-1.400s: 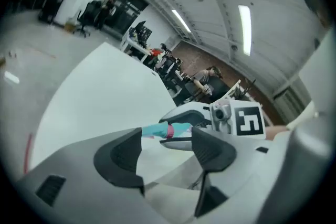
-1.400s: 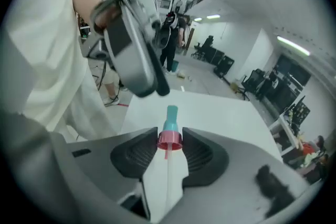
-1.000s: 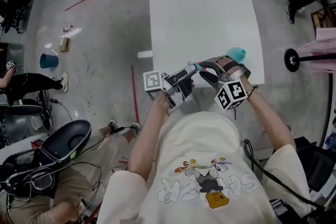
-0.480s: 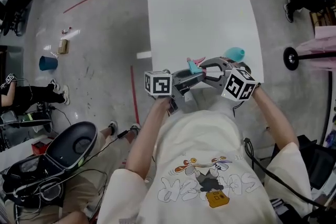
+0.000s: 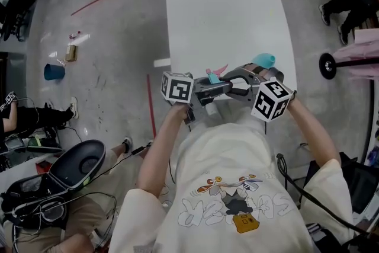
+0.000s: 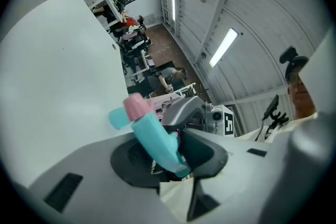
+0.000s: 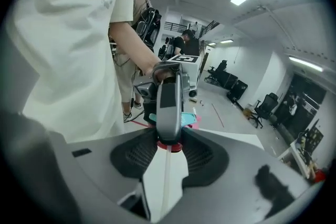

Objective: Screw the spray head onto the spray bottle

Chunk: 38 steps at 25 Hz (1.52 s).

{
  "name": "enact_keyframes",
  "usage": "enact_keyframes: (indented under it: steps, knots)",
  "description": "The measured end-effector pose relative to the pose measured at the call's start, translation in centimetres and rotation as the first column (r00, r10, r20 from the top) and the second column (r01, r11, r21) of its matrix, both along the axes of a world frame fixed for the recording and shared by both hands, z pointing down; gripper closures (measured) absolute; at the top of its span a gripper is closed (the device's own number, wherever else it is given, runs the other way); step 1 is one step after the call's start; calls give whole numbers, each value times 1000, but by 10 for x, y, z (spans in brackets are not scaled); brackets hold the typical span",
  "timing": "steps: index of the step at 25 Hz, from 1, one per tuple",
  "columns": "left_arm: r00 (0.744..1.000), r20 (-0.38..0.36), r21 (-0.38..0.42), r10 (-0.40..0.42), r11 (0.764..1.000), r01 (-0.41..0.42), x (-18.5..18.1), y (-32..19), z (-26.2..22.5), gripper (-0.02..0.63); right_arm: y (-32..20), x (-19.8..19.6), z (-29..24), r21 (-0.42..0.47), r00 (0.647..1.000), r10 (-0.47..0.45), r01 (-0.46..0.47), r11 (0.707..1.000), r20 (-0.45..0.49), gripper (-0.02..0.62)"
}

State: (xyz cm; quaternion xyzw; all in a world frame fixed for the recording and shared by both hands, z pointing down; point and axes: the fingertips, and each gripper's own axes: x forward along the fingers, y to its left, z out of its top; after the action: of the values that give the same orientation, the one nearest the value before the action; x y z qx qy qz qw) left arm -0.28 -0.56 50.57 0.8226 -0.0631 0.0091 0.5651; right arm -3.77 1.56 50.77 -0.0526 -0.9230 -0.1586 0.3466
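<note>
A teal spray head [image 6: 155,139] with a pink nozzle [image 6: 137,105] sits between the jaws of my left gripper [image 6: 170,157], which are closing on its base. My right gripper [image 7: 169,157] is shut on the white bottle [image 7: 167,176], whose red collar [image 7: 169,146] shows at the jaw tips. In the head view the left gripper [image 5: 212,90] and right gripper [image 5: 237,81] meet tip to tip over the near edge of the white table [image 5: 225,9], with the spray head [image 5: 213,76] sticking up between them. The bottle is hidden there.
A teal cup-like thing [image 5: 265,60] lies near the table's right near corner. On the floor at the left are a blue bucket [image 5: 54,71], red tape lines and a seated person [image 5: 77,210]. Office chairs stand at the far right.
The left gripper has risen level with the right one and its jaws have closed in round the spray head. The right gripper's cube shifted slightly right.
</note>
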Motion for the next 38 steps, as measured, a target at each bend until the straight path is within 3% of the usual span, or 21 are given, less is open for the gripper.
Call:
enact_keyframes:
  steps: [7,9,11,13,15,16,18,20,21,23,25,28,33,36,38]
  knots:
    - [998,-56,-58,-14,998,10,1,-6,-4,466,-5,3,-4,-11,999,38,-38,999,0,448]
    - [996,-81,-69,-32,997,26,1,-7,-7,468,-7,11,-2,13,997,79,-78,997,-22,441]
    - [995,-84,-63,-45,997,40,1,-7,-6,466,-8,29,-2,25,990,138,-137,990,-35,383]
    - [996,-75,-56,-53,997,49,2,-6,-3,467,-12,59,-7,3,969,248,-248,969,-7,364]
    - [996,-69,-50,-58,997,55,4,-7,1,468,-28,100,-11,-28,907,418,-418,908,43,346]
    - [996,-69,-44,-61,997,58,6,-8,1,467,-40,123,-10,-43,852,518,-516,856,74,329]
    - [995,-71,-40,-67,997,64,6,-10,2,467,-65,167,6,-95,694,708,-702,706,131,285]
    - [995,-73,-53,-72,996,68,2,-15,5,468,-84,196,42,-182,523,840,-821,542,141,252]
    - [995,-70,-60,-73,996,69,0,-19,7,468,-91,203,67,-220,461,879,-851,477,121,239]
    - [995,-57,-66,-76,995,72,-1,-28,8,467,-100,207,118,-272,392,919,-879,391,53,216]
    - [996,-36,-72,-79,994,76,-2,-34,10,468,-105,203,157,-312,353,936,-889,334,-2,196]
    - [994,-16,-100,-107,990,104,-9,-42,5,467,-121,189,179,-339,300,954,-900,275,-22,186]
    - [992,1,-36,-124,992,124,3,-34,0,467,-129,194,197,-352,287,957,-901,254,-43,186]
    - [989,9,-56,-145,988,145,10,-27,4,468,-129,206,204,-394,244,969,-895,208,-44,189]
    - [988,5,-57,-154,986,154,7,-31,3,468,-132,206,197,-394,239,970,-896,207,-33,192]
